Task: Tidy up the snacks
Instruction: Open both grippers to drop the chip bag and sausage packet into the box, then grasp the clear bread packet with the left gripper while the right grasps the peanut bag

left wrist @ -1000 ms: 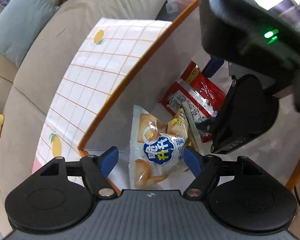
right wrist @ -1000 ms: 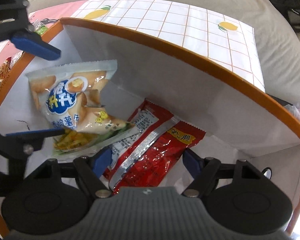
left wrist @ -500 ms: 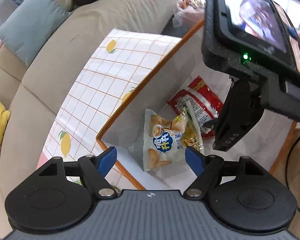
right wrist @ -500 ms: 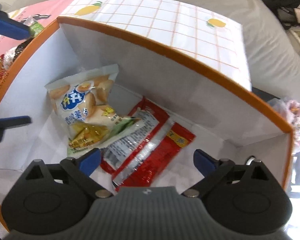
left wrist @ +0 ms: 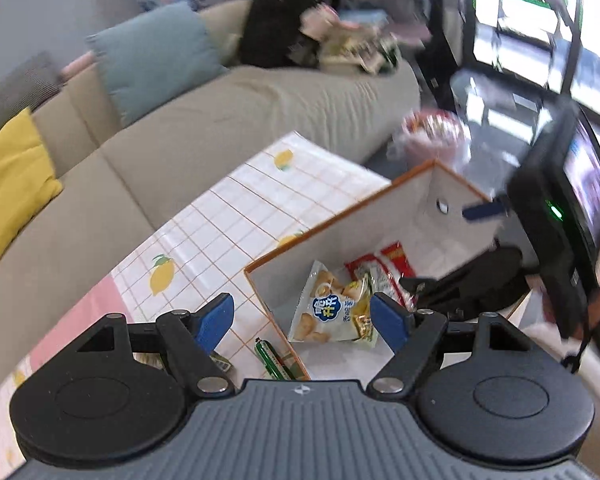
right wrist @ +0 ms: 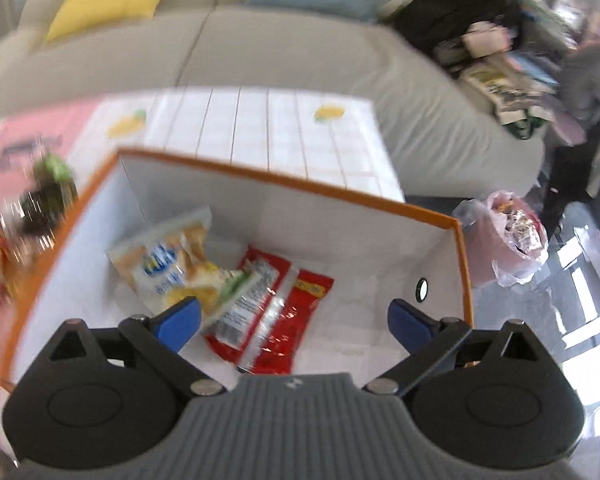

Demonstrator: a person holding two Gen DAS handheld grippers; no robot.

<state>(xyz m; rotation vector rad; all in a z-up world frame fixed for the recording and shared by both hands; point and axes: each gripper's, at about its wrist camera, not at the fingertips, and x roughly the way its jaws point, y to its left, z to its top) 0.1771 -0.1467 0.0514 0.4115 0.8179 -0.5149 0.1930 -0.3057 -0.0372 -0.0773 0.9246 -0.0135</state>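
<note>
An orange-rimmed white box [left wrist: 332, 220] [right wrist: 300, 184] stands on the table. Inside it lie a white chip bag with a blue logo [left wrist: 324, 312] [right wrist: 168, 260] and red snack packets [left wrist: 396, 260] [right wrist: 292, 304], partly overlapped by a yellow-green packet. My left gripper [left wrist: 302, 320] is open and empty, above the box's near-left corner. My right gripper [right wrist: 294, 318] is open and empty, above the box's front edge; its body shows at the right of the left wrist view [left wrist: 548, 248].
The table has a lemon-print white and pink cloth [left wrist: 228, 232] [right wrist: 268, 128]. More snacks lie left of the box [right wrist: 40, 204], a green packet near its corner [left wrist: 272, 360]. A plastic bag of snacks [right wrist: 508, 240] sits beyond the box. A beige sofa [left wrist: 220, 128] with cushions stands behind.
Both grippers have pulled up and back out of the box, empty. The chip bag and red packets stay lying in the box. The right gripper's jaws have opened wider.
</note>
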